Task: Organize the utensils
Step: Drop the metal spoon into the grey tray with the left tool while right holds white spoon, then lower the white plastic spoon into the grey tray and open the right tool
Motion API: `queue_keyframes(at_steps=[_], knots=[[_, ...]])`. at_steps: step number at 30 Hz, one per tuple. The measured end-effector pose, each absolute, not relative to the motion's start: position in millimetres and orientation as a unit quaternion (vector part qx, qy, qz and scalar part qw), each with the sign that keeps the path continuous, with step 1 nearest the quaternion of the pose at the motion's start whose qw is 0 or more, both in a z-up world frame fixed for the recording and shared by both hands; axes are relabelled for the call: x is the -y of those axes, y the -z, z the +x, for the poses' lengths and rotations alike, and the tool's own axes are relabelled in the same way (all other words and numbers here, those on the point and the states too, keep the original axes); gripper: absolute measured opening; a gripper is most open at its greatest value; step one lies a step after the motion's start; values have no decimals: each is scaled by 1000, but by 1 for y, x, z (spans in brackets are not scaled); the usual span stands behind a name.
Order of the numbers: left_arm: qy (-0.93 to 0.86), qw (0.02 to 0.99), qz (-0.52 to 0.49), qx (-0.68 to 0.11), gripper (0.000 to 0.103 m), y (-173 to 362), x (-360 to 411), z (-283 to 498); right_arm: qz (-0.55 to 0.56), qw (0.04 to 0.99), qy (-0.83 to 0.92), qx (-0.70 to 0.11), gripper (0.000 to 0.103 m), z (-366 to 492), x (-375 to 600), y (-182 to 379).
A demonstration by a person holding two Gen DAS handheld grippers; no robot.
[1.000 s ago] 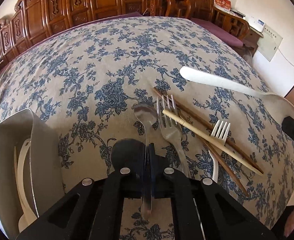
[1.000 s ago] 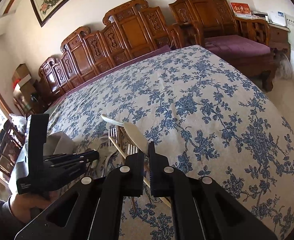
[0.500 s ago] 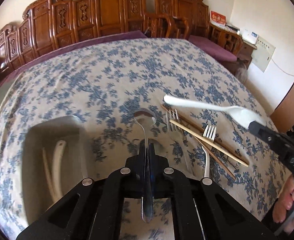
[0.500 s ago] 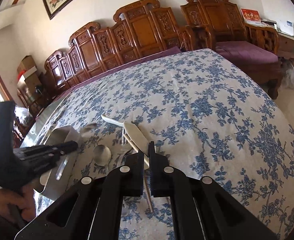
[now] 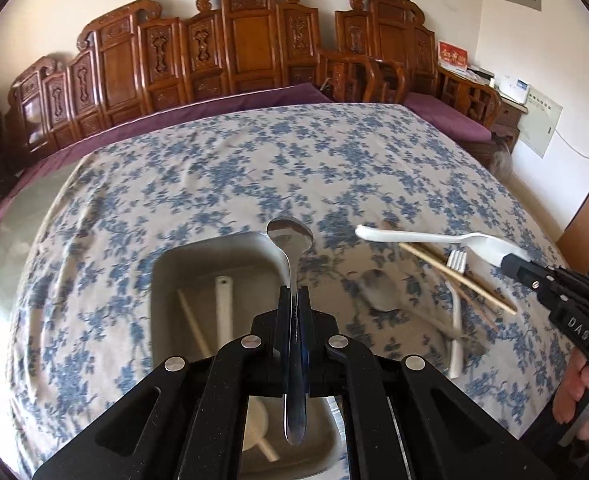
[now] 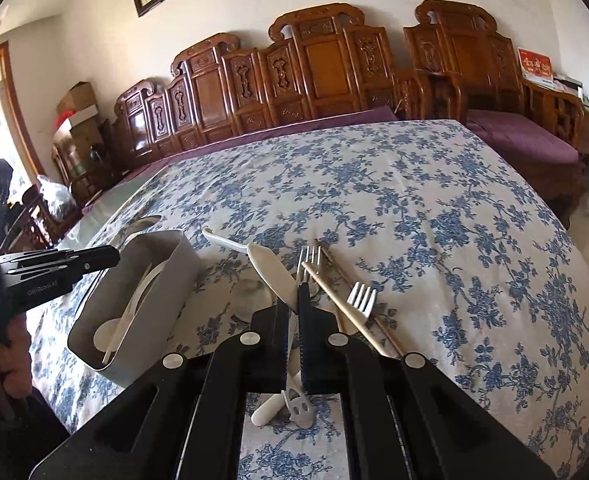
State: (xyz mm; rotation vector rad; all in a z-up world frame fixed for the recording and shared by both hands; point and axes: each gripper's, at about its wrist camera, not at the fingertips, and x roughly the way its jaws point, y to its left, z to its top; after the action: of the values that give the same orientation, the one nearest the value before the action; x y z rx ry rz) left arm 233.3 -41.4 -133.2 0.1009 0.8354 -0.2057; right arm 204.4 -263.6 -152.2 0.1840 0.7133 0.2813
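My left gripper (image 5: 293,292) is shut on a metal spoon (image 5: 290,236) and holds it above the right edge of the grey utensil box (image 5: 166,264). The box holds a white utensil (image 5: 223,304) and a chopstick (image 5: 192,320). My right gripper (image 6: 293,304) is shut on a white plastic spoon (image 6: 268,268), held above the table to the right of the box (image 6: 162,288). A metal fork (image 6: 308,260), a white fork (image 6: 360,300) and chopsticks (image 6: 334,288) lie on the floral tablecloth.
The floral tablecloth (image 5: 254,160) covers the whole table. Carved wooden chairs (image 5: 250,44) line the far side. The right gripper (image 5: 510,261) and the hand holding it show at the right of the left wrist view.
My left gripper lifted the metal spoon off the cloth and carried it left over the box. My right gripper rose with the white spoon.
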Motion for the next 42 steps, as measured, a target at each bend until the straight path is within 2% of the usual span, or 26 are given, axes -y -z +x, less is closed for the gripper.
queue_keyframes(at_steps=[9, 25, 29, 32, 42], knots=[[70, 899, 36, -432, 3, 165, 9, 236, 79, 922, -136, -353, 5, 205, 256, 156], [54, 880, 23, -472, 3, 199, -4, 251, 80, 921, -149, -352, 5, 201, 246, 150], [51, 882, 19, -467, 5, 195, -9, 252, 76, 921, -153, -351, 5, 200, 232, 139], [52, 888, 13, -456, 13, 186, -16, 249, 61, 922, -157, -348, 5, 199, 217, 131], [43, 910, 7, -413, 13, 154, -45, 234, -25, 923, -166, -347, 5, 212, 137, 125]])
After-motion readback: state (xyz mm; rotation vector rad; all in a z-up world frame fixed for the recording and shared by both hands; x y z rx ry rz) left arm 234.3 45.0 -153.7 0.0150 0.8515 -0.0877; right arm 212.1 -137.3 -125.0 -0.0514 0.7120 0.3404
